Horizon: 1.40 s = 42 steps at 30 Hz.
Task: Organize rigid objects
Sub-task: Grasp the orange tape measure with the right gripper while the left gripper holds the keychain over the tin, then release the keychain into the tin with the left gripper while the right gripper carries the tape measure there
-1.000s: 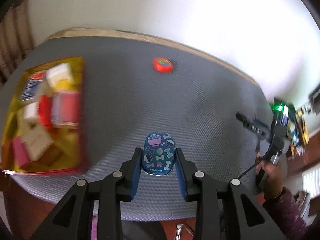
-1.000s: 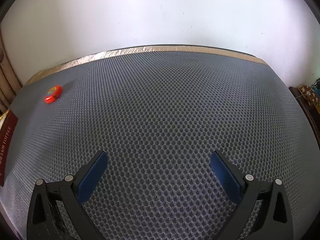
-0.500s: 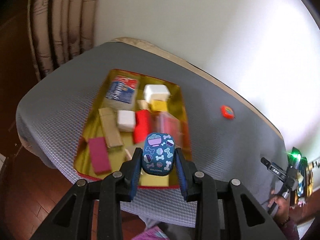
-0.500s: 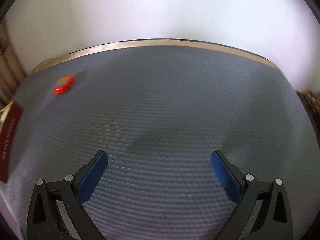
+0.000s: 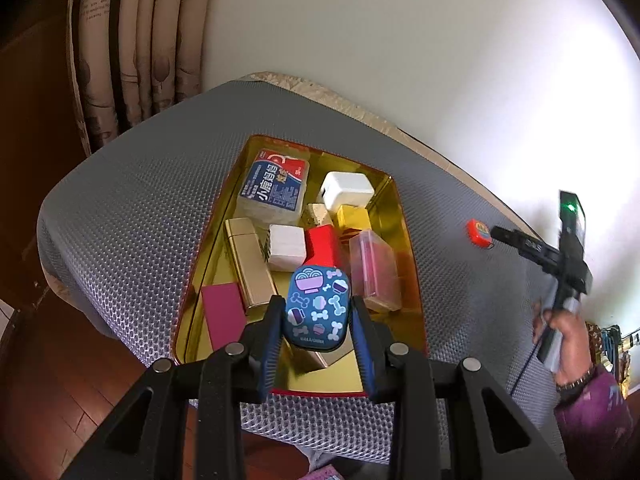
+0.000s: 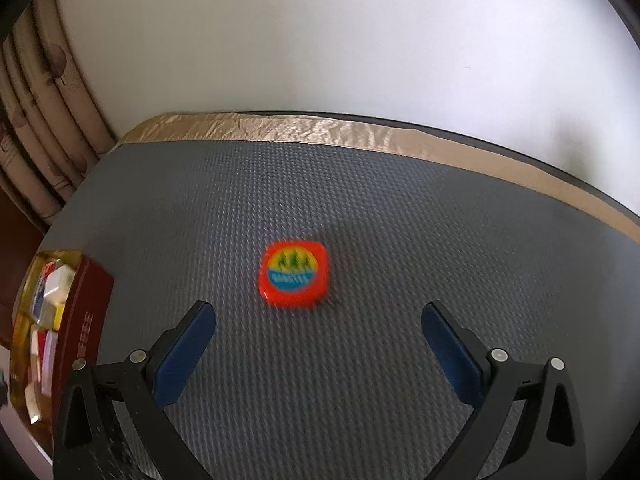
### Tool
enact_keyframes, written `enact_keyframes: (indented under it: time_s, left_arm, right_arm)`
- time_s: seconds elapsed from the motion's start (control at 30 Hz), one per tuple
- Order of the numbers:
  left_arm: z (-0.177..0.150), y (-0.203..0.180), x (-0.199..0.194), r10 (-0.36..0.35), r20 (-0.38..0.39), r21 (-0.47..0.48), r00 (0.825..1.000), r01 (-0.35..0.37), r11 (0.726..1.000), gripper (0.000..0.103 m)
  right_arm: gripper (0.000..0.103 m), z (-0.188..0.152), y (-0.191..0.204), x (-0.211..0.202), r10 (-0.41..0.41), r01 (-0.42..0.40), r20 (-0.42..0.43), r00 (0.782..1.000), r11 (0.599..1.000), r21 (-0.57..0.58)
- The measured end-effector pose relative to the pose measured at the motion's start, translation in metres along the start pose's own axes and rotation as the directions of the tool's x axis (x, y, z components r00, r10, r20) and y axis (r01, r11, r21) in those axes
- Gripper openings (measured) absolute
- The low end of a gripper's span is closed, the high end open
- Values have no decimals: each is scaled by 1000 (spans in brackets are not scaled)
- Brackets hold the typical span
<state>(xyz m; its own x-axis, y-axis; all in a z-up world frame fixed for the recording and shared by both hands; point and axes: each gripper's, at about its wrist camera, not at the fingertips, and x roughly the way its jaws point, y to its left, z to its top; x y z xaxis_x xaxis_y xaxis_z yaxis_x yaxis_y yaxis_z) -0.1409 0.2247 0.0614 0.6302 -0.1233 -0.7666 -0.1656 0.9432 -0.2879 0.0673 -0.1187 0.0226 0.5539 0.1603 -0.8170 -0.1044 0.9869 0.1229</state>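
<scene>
My left gripper (image 5: pixel 317 328) is shut on a blue tin (image 5: pixel 318 307) printed with bones and bowls, held above the near end of the gold tray (image 5: pixel 407 232). The tray holds several small boxes and blocks. A red, rounded-square tin (image 6: pixel 293 278) with a yellow and blue label lies on the grey mat; it also shows in the left wrist view (image 5: pixel 479 233). My right gripper (image 6: pixel 318 336) is open and empty, just short of the red tin, which sits between and ahead of the fingers. The right gripper also shows in the left wrist view (image 5: pixel 520 242).
The tray (image 6: pixel 86 312) with its red outer wall stands at the left of the grey honeycomb mat (image 6: pixel 360 208). A tan strip (image 6: pixel 320 128) runs along the table's far edge by the white wall. Curtains (image 5: pixel 132 40) hang at the left.
My left gripper lifted the blue tin off the mat and carried it left over the tray. My right gripper moved left toward the red tin, which is now close in front of it.
</scene>
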Motion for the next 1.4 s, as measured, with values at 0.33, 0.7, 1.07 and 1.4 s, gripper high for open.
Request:
enact_keyframes:
  time_s: [0.33,0.7,1.07,1.4]
  left_arm:
    - [-2,-2,9,5,-18,22,1000,-5,1000,33]
    - [-2,6,15,37,-10,5,999,-37,999,33]
    - [15,3,8,78,31,45,996,-79,996,33]
    - [51,-12,53,137,7,138,991,-136,981,33]
  right_arm:
    - [80,6,10,44,-76,73,-50,996,996,-52]
    - [44,-35,28,21,-40,35,-40,998,992,-122]
    - [44,-118,15,-39,-4,6,23,1000,995,-104]
    - [44,-122,13,-39,1,6,55,998,994,-114]
